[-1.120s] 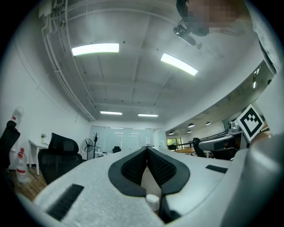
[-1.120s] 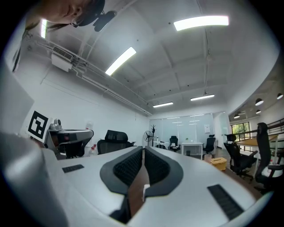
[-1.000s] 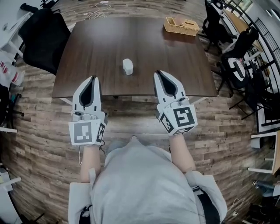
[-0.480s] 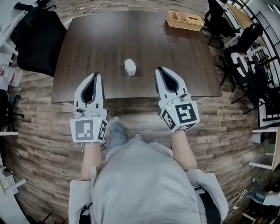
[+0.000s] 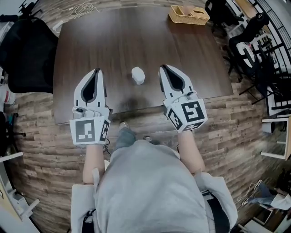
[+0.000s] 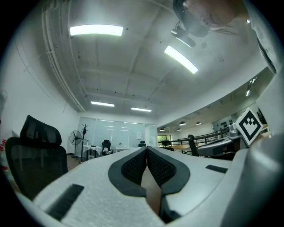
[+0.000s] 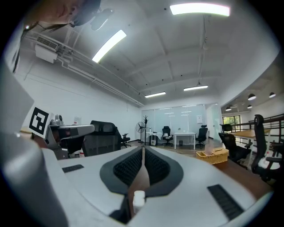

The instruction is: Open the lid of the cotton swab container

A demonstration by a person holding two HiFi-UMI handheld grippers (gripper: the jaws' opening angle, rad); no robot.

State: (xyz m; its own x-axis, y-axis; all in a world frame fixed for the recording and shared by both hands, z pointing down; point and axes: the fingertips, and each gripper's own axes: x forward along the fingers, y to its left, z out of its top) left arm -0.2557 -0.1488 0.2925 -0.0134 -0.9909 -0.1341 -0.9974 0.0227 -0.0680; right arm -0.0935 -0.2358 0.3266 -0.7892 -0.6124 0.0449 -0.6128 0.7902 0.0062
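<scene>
The cotton swab container (image 5: 137, 75), small, white and with its lid down, stands on the dark wooden table (image 5: 118, 41) near the front edge. My left gripper (image 5: 97, 70) is shut and empty, to the left of the container and apart from it. My right gripper (image 5: 162, 67) is shut and empty, just right of the container, not touching it. In the left gripper view the jaws (image 6: 146, 149) meet with nothing between them. In the right gripper view the shut jaws (image 7: 143, 149) leave a low gap through which the container (image 7: 139, 199) shows.
A wicker basket (image 5: 188, 14) sits at the table's far right corner and also shows as a basket (image 7: 213, 156) in the right gripper view. A black office chair (image 5: 22, 50) stands left of the table, more chairs (image 5: 248, 45) to the right. Cables (image 5: 82, 8) lie beyond the far edge.
Both grippers have moved forward from over the floor to over the table's front edge, ending on either side of the container. Their jaws stayed shut.
</scene>
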